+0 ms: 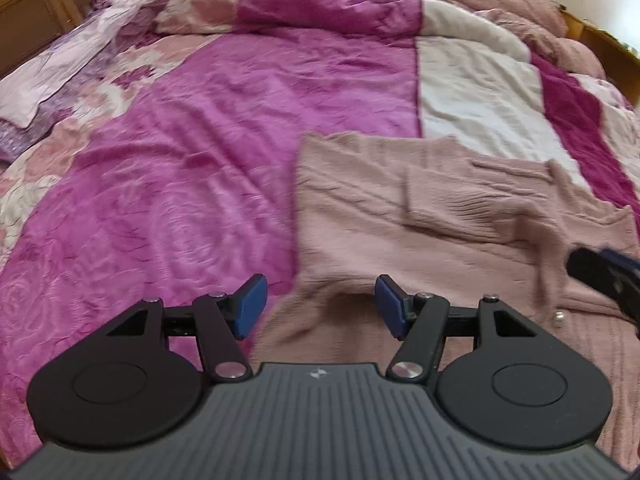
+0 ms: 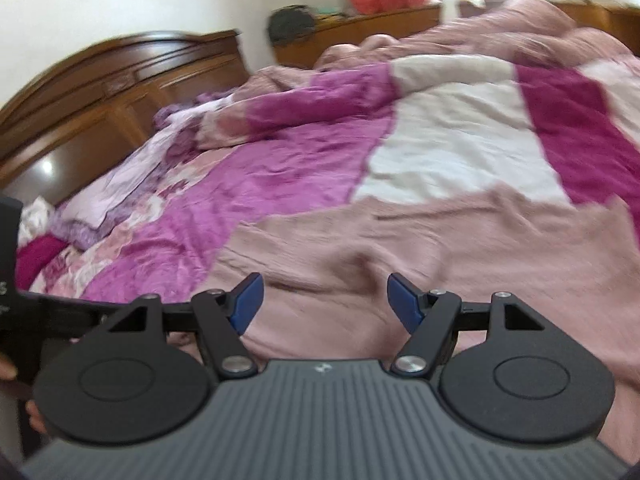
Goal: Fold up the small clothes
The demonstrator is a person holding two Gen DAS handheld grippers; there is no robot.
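From the left wrist, the left tongs [image 1: 318,306] stand spread and empty over the near left edge of the pink knit sweater [image 1: 440,232], which lies partly folded on the bed [image 1: 180,160], mostly ahead and to the right. The right tongs [image 1: 604,276] show at the sweater's right side.

From the right wrist, the right tongs [image 2: 324,304] are spread too, pinching nothing. The sweater [image 2: 400,256] lies directly ahead, its length running across the view, so the right hand seems nearer its middle.

A home bedroom: big bed with pink quilt [image 1: 224,152], wooden headboard [image 2: 120,76] behind it.
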